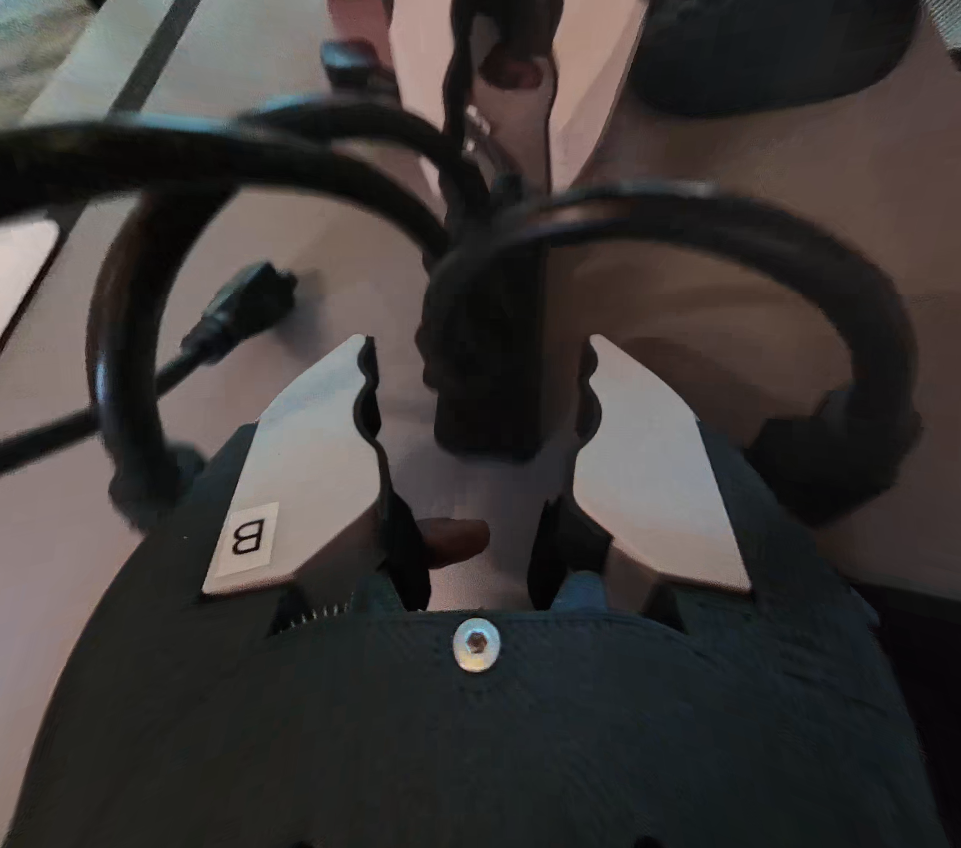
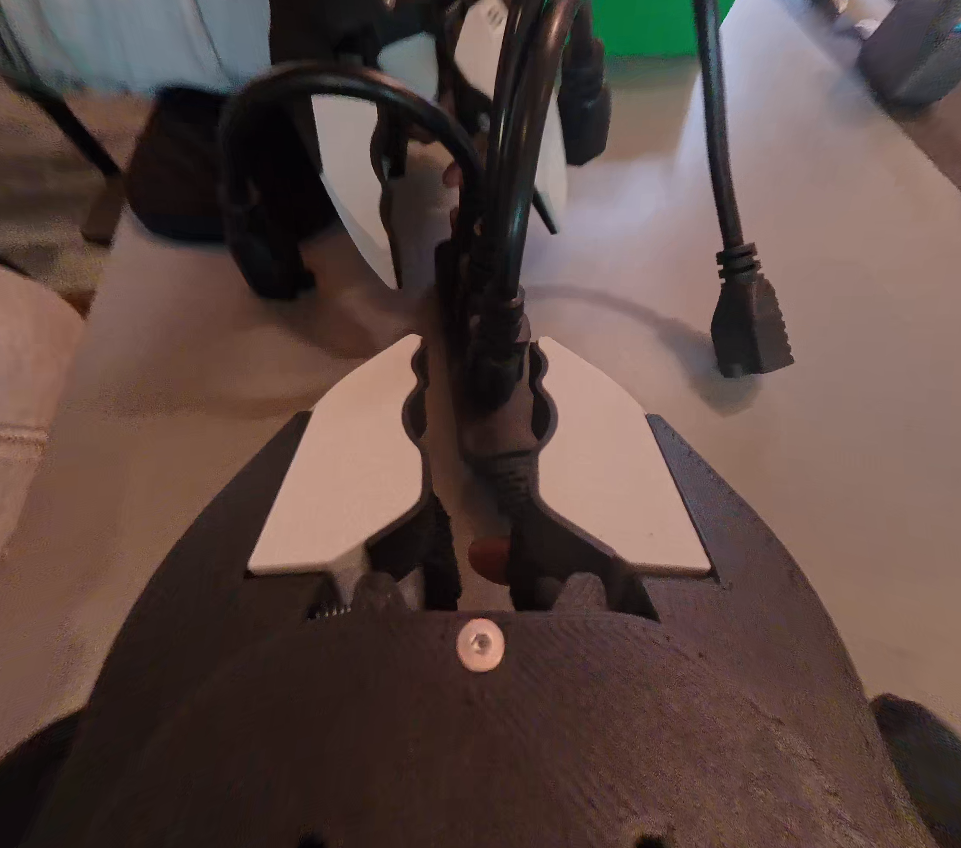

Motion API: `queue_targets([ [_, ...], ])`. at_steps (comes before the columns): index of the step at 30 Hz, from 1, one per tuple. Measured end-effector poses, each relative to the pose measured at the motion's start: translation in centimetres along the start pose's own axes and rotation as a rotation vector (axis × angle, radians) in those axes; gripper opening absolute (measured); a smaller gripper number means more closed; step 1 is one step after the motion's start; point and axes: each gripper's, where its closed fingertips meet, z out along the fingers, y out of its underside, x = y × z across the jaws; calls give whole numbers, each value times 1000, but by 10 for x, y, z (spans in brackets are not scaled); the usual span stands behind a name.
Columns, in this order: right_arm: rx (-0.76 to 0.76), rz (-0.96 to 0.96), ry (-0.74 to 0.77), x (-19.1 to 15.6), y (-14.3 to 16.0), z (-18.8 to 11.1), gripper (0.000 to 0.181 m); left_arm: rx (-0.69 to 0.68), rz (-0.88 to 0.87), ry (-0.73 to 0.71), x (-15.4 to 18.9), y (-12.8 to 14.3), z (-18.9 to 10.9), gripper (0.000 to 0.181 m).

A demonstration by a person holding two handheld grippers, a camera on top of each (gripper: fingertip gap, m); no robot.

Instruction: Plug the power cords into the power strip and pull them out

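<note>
Two grippers at work: right gripper (image 2: 481, 381) clenched on a black plug (image 2: 494, 412), cord (image 2: 525, 95) arching up and away; left gripper (image 1: 481, 386) spread wide around another black plug (image 1: 489, 355), not yet gripping. Power strip itself hidden behind plugs and cords. Loose connectors (image 2: 749, 329) lying near on the table (image 2: 780, 147). Probably mid pull-out. Next: close left fingers, brace, then draw straight back without snagging the loops.
</note>
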Motion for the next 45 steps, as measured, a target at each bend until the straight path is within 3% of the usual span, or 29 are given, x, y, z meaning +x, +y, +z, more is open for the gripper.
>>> queue_targets([
  [2,-96,-35,-29,3,5,5,37,34,-48,71,5,-10,13,75],
  [7,-213,-47,-87,2,15,17,35,-54,-45,119,8,-2,37,62],
  [11,-185,-21,-107,2,19,21,26,-97,-102,166,12,0,40,41],
  [22,33,-76,-147,1,15,26,25,-77,-122,181,15,2,40,43],
  [27,13,-150,-127,1,16,26,25,-75,-110,184,15,2,40,42],
  [31,-77,-314,36,2,16,25,29,-77,-107,158,14,1,39,42],
  [36,-16,-17,-167,-2,16,25,26,-79,-84,185,19,1,40,43],
  [38,-6,44,-175,0,15,25,26,-79,-104,186,18,1,39,42],
  [42,-132,-379,67,1,17,24,29,-88,-114,181,17,1,39,42],
  [45,-84,-287,39,-1,16,24,29,-90,-96,179,18,1,39,42],
])
